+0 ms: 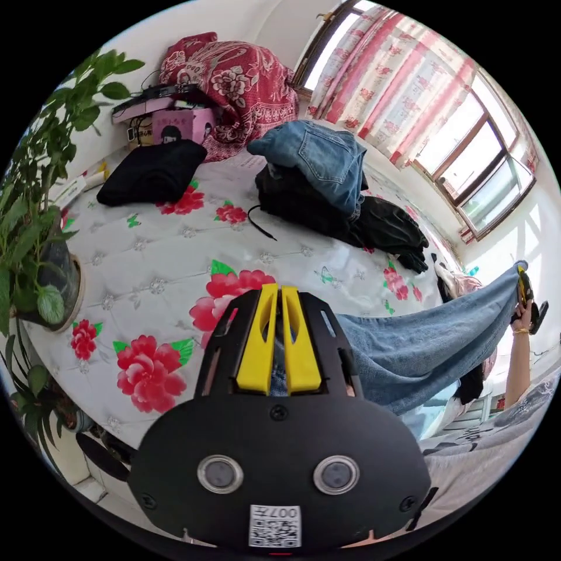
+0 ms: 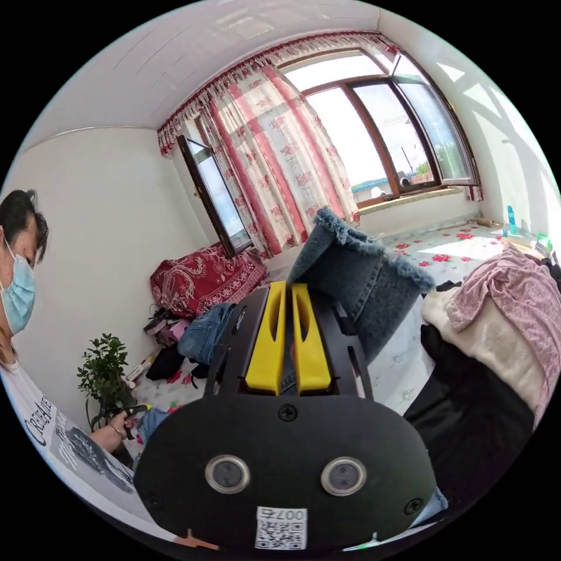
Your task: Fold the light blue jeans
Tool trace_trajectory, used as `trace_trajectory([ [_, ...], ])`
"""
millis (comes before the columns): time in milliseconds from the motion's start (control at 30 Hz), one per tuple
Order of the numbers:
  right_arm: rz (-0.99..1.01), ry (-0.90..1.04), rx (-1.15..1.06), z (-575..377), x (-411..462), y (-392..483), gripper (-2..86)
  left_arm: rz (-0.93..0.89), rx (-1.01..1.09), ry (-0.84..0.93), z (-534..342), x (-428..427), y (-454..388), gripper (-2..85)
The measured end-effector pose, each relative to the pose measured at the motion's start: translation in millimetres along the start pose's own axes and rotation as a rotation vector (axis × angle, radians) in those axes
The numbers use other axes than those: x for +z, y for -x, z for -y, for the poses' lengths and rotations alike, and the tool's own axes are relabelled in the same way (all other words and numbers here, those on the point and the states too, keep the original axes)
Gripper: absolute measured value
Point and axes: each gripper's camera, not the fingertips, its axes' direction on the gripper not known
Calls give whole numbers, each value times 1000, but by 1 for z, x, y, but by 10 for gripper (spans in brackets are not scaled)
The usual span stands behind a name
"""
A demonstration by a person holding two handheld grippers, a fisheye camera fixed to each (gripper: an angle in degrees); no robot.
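The light blue jeans (image 1: 421, 345) hang stretched in the air above the flowered bed, running from my left gripper (image 1: 279, 292) to my right gripper (image 1: 524, 287) at the far right. The left gripper's yellow jaws are shut on one end of the denim. In the right gripper view my right gripper (image 2: 287, 289) is shut on the other end, and a frayed leg hem (image 2: 362, 274) stands up just beyond the jaws. Far off at the lower left, the left gripper (image 2: 139, 409) sits in the person's hand with denim below it.
On the flowered bed cover (image 1: 152, 257) lie a folded black garment (image 1: 153, 172) and a pile of dark clothes topped with folded darker jeans (image 1: 318, 158). A potted plant (image 1: 41, 234) stands at the left. Pink and cream clothes (image 2: 502, 315) are heaped at the right.
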Motion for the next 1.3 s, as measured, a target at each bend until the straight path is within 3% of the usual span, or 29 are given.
trace_trajectory([
  [100, -260, 194, -8, -24, 52, -25, 26, 96, 31, 7, -6, 12, -12, -7],
  [167, -368, 420, 146, -54, 86, -62, 35, 101, -34, 70, -20, 22, 1, -5],
  [200, -373, 526, 223, -78, 98, -80, 40, 81, -91, 93, -32, 21, 15, -5],
  [300, -303, 583, 313, -130, 102, -92, 47, 115, -155, 28, -54, -8, 40, 5],
  [467, -269, 706, 286, -172, 133, -77, 54, 120, -44, 19, -29, -12, 46, 59],
  [567, -271, 780, 218, -184, 166, -64, 58, 16, 14, 119, -1, 34, 42, 84],
  [700, -327, 1004, 114, -224, 218, -52, 65, 118, 38, 350, 13, 112, 32, 71],
  [767, -408, 878, 34, -230, 214, -39, 64, 176, 73, 334, 19, 114, 25, 63],
  [900, -513, 805, -6, -243, 213, -22, 61, 250, 134, 299, 33, 121, 19, 45],
  [1167, -450, 815, 68, -215, 243, -31, 56, 350, 259, 194, 109, 160, 17, 37],
  [1300, -418, 808, 76, -201, 222, -18, 60, 280, 137, 200, 143, 161, 37, 51],
])
